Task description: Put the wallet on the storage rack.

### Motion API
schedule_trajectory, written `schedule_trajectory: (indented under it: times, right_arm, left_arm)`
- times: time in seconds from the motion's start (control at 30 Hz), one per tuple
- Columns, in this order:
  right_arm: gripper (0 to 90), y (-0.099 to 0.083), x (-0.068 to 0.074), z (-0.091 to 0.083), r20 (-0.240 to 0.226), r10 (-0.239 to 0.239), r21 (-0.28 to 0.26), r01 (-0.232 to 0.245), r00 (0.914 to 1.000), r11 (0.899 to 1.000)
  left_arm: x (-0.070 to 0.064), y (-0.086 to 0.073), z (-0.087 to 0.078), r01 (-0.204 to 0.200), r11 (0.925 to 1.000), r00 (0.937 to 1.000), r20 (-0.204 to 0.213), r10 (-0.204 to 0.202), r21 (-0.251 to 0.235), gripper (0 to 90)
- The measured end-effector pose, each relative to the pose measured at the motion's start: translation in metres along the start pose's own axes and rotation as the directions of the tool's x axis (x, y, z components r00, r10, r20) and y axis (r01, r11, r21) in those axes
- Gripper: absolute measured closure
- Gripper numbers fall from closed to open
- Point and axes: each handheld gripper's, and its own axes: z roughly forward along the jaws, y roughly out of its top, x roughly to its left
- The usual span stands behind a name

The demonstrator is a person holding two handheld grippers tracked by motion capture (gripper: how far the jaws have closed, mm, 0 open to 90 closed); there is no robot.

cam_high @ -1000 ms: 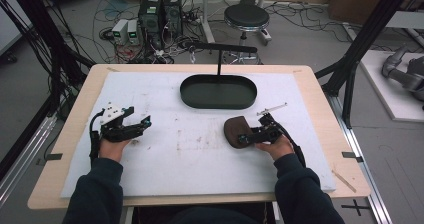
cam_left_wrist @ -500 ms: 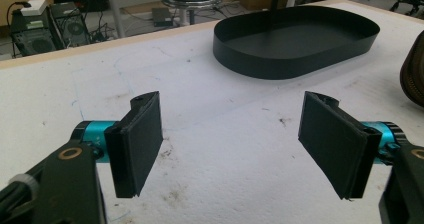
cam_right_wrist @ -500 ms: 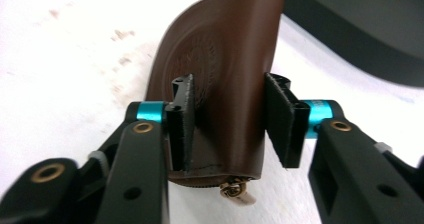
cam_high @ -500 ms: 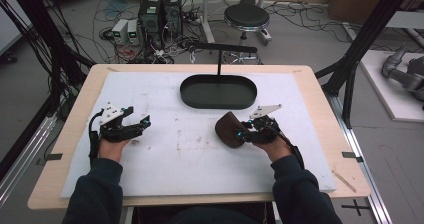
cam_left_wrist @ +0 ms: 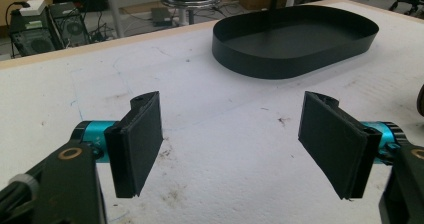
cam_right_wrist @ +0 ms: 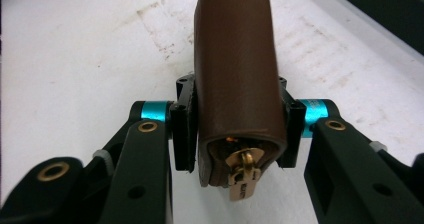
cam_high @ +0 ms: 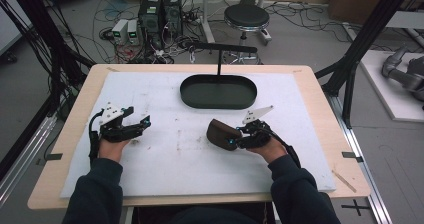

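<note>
Between the jaws of the right gripper (cam_right_wrist: 235, 129) sits a brown leather zip pouch (cam_right_wrist: 235, 69), clamped on both flat sides, its brass zipper pull (cam_right_wrist: 242, 176) hanging at the near end and its body reaching forward past the pads. In the high view the pouch (cam_high: 220, 132) rides off the white mat (cam_high: 165, 174). Well to the left, the left gripper (cam_high: 135, 129) rests low with jaws spread wide, holding nothing. Ahead of both lies the black oval tray (cam_high: 218, 91). This looks like the carry step; next, the pouch likely needs moving forward over the tray's rim before release.
</note>
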Motion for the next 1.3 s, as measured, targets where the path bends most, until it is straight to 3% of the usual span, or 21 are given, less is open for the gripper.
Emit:
schedule_trajectory:
  times: [0.2, 0.33, 0.53, 0.63, 0.83, 1.0, 1.2, 1.3]
  right_arm:
    - [65.9, 0.000, -0.002, 0.005, -0.010, 0.021, -0.010, -0.021, 0.9997, 1.000]
    - [66.7, 0.003, -0.008, 0.000, 0.034, 0.058, -0.052, -0.056, 0.9978, 0.997]
    - [66.6, 0.010, -0.033, -0.017, 0.098, 0.141, -0.144, -0.126, 0.9851, 0.982]
    - [66.5, 0.020, -0.046, -0.023, 0.129, 0.155, -0.167, -0.132, 0.9795, 0.977]
    - [66.4, 0.047, -0.077, -0.024, 0.128, 0.185, -0.168, -0.163, 0.9742, 0.972]
    - [66.2, 0.066, -0.100, -0.012, 0.149, 0.211, -0.155, -0.188, 0.9660, 0.970]
    - [66.2, 0.076, -0.119, 0.022, 0.185, 0.257, -0.114, -0.239, 0.9486, 0.964]
    - [66.1, 0.077, -0.127, 0.037, 0.172, 0.320, -0.126, -0.302, 0.9317, 0.945]
  left_arm:
    - [0.000, 0.000, 0.000, -0.004, 1.0000, 1.0000, 0.002, 0.004, 0.003, 25.5]
    - [0.000, 0.000, 0.001, -0.008, 1.0000, 1.0000, 0.004, 0.008, 0.003, 25.5]
    - [0.000, 0.000, 0.000, -0.013, 0.9999, 0.9999, 0.004, 0.013, -0.001, 25.0]
    - [0.001, -0.001, 0.001, -0.009, 0.9999, 0.9999, 0.008, 0.010, -0.005, 24.9]
    - [0.002, -0.001, 0.002, -0.003, 1.0000, 0.9999, 0.011, 0.003, -0.003, 24.9]
    - [0.002, -0.002, 0.002, -0.004, 1.0000, 0.9999, 0.014, 0.004, -0.001, 24.9]
    - [0.001, -0.002, 0.003, -0.006, 1.0000, 0.9999, 0.015, 0.006, 0.000, 24.9]
    - [0.001, -0.001, 0.002, -0.006, 1.0000, 0.9999, 0.016, 0.006, 0.000, 24.9]
